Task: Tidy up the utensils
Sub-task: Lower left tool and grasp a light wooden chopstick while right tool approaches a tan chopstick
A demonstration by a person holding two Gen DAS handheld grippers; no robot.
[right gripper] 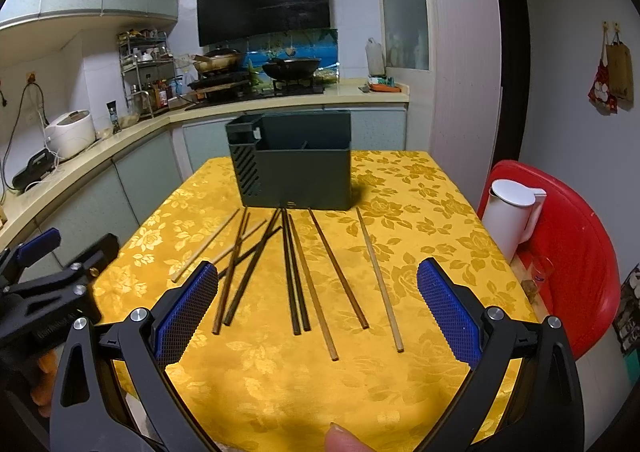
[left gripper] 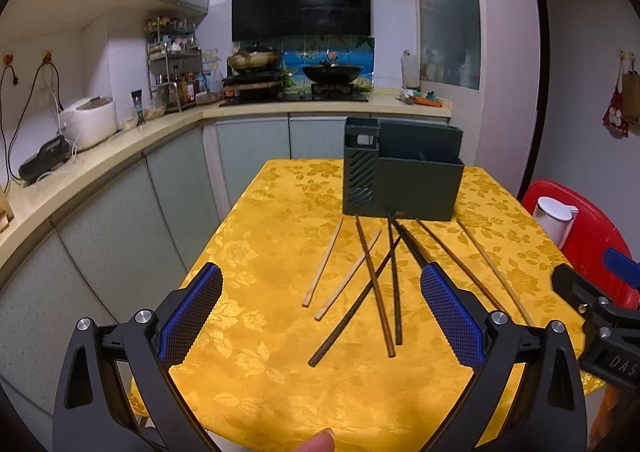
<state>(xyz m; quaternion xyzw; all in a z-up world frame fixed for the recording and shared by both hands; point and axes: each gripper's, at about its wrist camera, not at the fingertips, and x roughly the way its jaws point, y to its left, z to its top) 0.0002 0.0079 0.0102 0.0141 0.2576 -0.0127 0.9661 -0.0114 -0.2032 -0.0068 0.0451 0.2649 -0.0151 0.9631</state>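
A: Report finger state, both units.

B: Left gripper [left gripper: 321, 292]: fingers spread wide, nothing between them. Right gripper [right gripper: 318, 288]: fingers likewise spread wide, nothing held. Both hover above the near end of the counter [right gripper: 440, 212], which carries a yellow floral cloth.

A: Location of the utensils?

B: The chopsticks [right gripper: 296, 276] lie loose on the cloth, fanned out, far tips close to the holder's base. Several on the left cross one another; those on the right lie apart.

A: And the holder?

B: The dark green utensil holder [right gripper: 296, 172] stands upright at the far end of the counter. A white jug [right gripper: 510, 218] sits on a red chair [right gripper: 576, 252] to the right.
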